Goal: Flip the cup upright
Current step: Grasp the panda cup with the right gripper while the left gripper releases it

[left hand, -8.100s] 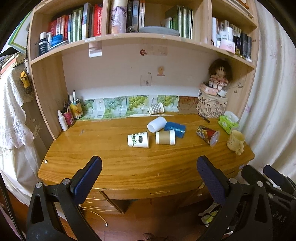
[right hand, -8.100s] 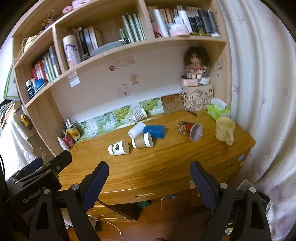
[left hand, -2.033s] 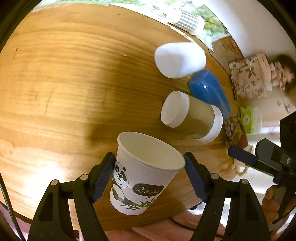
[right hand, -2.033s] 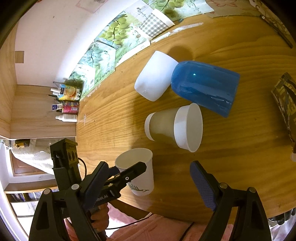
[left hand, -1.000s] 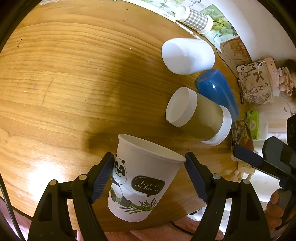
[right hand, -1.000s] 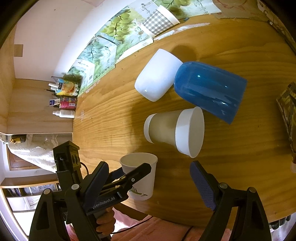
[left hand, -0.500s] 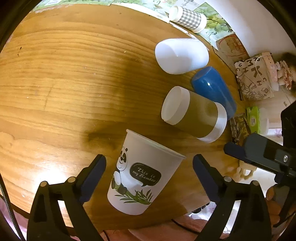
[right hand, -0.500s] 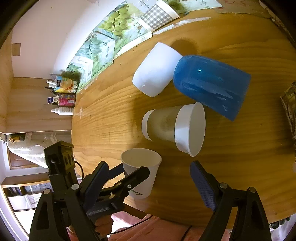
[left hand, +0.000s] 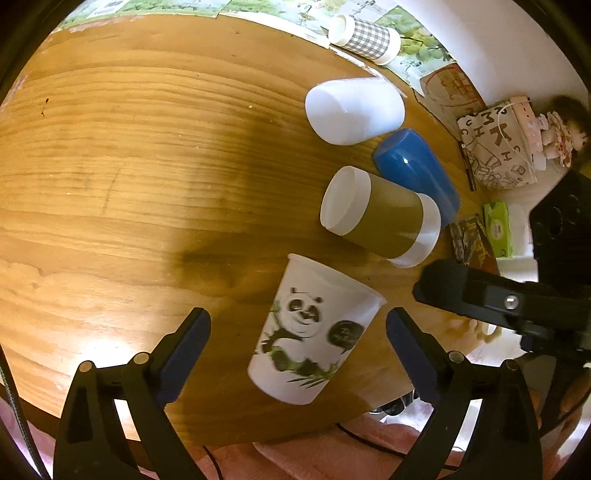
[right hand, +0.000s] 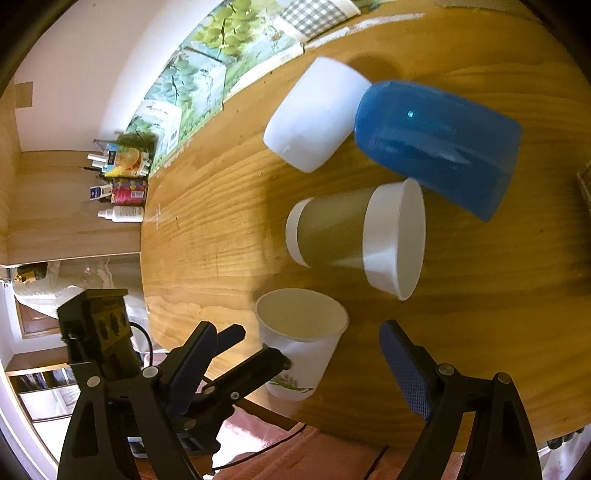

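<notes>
A white paper cup with a panda print (left hand: 314,328) stands upright near the desk's front edge, also seen in the right wrist view (right hand: 301,343). My left gripper (left hand: 297,334) is open, its fingers well apart on either side of the cup without touching it. My right gripper (right hand: 297,349) is open and empty, above the desk front just right of the panda cup. A brown cup with white bands (left hand: 380,221) lies on its side behind the panda cup. A blue cup (left hand: 417,173) and a white cup (left hand: 351,110) also lie on their sides.
A checked cup (left hand: 364,35) lies at the back by the leaf-print cards. A patterned bag (left hand: 495,147) and a green tissue pack (left hand: 498,229) are at the right end. Small bottles (right hand: 122,192) stand at the left back corner. The wooden desk (left hand: 129,166) is bare on the left.
My left gripper has opened and let go of the panda cup, which now stands upright on the desk. The left gripper has drawn back a little.
</notes>
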Demonstrator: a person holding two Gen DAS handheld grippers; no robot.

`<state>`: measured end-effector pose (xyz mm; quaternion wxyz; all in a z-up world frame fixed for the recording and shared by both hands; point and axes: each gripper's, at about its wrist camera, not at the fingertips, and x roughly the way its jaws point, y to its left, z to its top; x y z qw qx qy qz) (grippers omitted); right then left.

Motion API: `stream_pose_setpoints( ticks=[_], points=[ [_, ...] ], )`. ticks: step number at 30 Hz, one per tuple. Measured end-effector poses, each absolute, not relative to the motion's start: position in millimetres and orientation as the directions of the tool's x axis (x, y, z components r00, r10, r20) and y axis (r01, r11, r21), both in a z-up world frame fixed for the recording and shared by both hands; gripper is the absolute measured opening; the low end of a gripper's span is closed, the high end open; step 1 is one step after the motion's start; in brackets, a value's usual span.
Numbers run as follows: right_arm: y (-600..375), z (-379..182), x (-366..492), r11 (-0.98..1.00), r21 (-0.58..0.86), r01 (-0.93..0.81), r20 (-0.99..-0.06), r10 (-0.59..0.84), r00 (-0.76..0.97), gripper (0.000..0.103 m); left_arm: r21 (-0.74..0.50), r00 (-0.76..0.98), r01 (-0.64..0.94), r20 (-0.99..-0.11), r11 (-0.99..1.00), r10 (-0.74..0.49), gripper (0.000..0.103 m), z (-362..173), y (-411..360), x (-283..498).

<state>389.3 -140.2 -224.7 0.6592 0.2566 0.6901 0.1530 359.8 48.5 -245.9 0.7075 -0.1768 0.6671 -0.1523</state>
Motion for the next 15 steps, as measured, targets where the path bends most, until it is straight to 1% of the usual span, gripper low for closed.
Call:
stream_pose_setpoints(
  ticks=[5, 9, 15],
  points=[
    [-136, -236, 383, 0.813, 0.553, 0.184, -0.824, 0.566, -0.027, 0.090, -0.437, 0.060, 0.026, -0.897, 0.899, -0.438, 0.097, -240, 53, 354],
    [-137, -245, 377, 0.809, 0.543, 0.226, -0.823, 0.566, -0.047, 0.090, -0.410, 0.085, 0.080, -0.906, 0.909, -0.416, 0.097, -231, 56, 348],
    [-138, -257, 369, 0.792, 0.536, 0.293, -0.817, 0.573, -0.055, 0.090, -0.402, 0.138, 0.155, -0.895, 0.902, -0.423, 0.097, -216, 63, 339]
  ],
)
